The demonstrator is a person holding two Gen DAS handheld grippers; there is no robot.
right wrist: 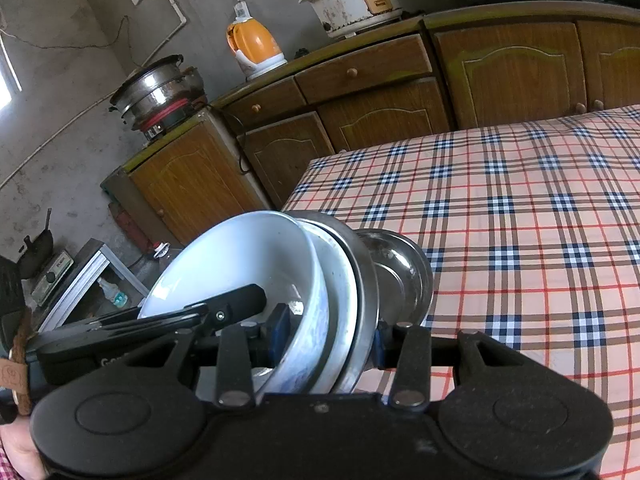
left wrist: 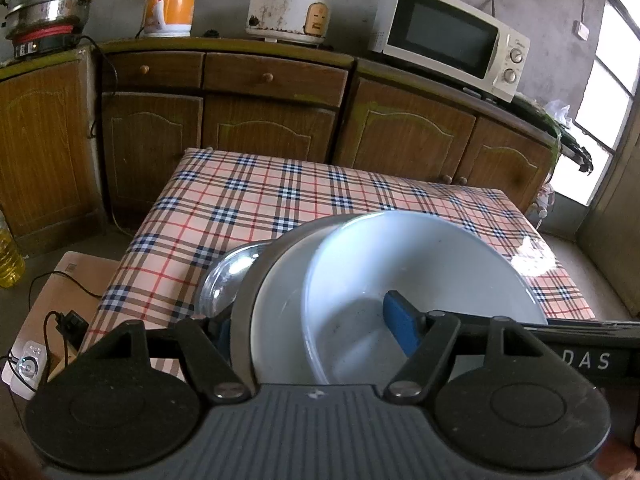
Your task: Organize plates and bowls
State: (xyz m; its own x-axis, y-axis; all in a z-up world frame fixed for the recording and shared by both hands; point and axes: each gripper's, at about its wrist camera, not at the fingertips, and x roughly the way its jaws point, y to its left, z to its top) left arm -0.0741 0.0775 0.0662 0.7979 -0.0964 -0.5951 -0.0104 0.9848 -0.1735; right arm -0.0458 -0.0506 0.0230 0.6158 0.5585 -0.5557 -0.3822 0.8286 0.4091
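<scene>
1. Stack of dishes [left wrist: 360, 292]: I see a white bowl [left wrist: 420, 280] nested in a white plate [left wrist: 280, 312] on a metal plate [right wrist: 366, 280], tilted, held above the bench's [left wrist: 280, 200] near edge.
2. Steel bowl [left wrist: 228, 284]: just beside the stack, over the checked cloth.
3. Left gripper [left wrist: 316, 336]: fingers clamped across the stack; one blue pad [left wrist: 400, 328] sits inside the white bowl.
4. Right gripper [right wrist: 328, 340]: fingers clamped on the same stack's rims.
5. Beyond the bench: wooden cabinets [left wrist: 260, 120] carrying a rice cooker [left wrist: 290, 8], an orange kettle [left wrist: 170, 6] and a microwave [left wrist: 450, 36].
</scene>
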